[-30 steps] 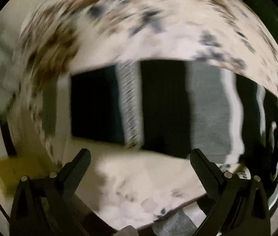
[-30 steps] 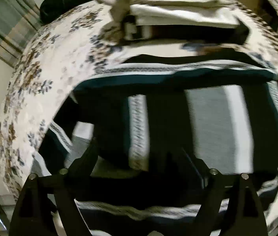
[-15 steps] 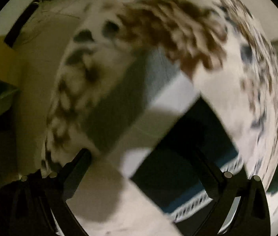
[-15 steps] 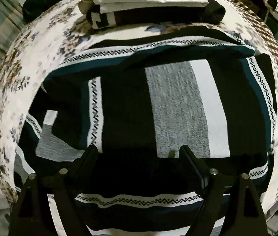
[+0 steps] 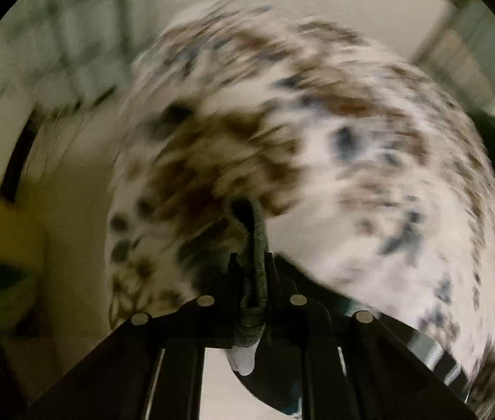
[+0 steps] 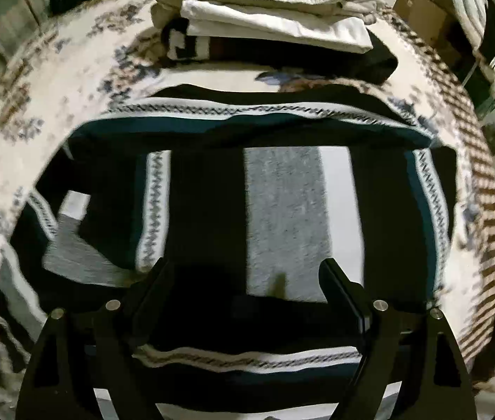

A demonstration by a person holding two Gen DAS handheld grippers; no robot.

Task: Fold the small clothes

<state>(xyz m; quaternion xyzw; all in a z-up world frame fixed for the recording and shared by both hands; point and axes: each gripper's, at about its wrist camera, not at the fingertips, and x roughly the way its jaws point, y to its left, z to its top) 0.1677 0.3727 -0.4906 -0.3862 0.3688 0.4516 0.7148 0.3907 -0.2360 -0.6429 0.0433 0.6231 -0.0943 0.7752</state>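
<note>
Setting: floral bedspread (image 6: 72,80) covers a bed, with the striped garment (image 6: 282,217) lying across it as the landmark for everything below.

Beyond the garment: a stack of folded clothes (image 6: 272,10) sits on the bedspread at the garment's far edge, close to it but apart.

Garment: black, grey, white and teal bands with zigzag trim; its upper edge is already doubled over, and a sleeve (image 6: 72,245) trails out at the left side.

Left hand-held gripper (image 5: 252,280): a second ago its jaws stood wide over the garment; now they are pressed together on a narrow fold of grey knit fabric (image 5: 256,245), which rises between the fingers. That view is heavily blurred, showing the bedspread beyond the garment's edge.

Right hand-held gripper (image 6: 247,273): spread wide above the garment's grey and black bands, holding nothing, as in the earlier frames.

What changed: the left side has gone from hovering to a grip on cloth at the garment's edge, probably the sleeve or a corner.

Meaning for the task: a fresh fold appears to be starting, with the gripped piece likely to be carried over the garment's middle.

Risk: thin knit could slip from the pinch.
</note>
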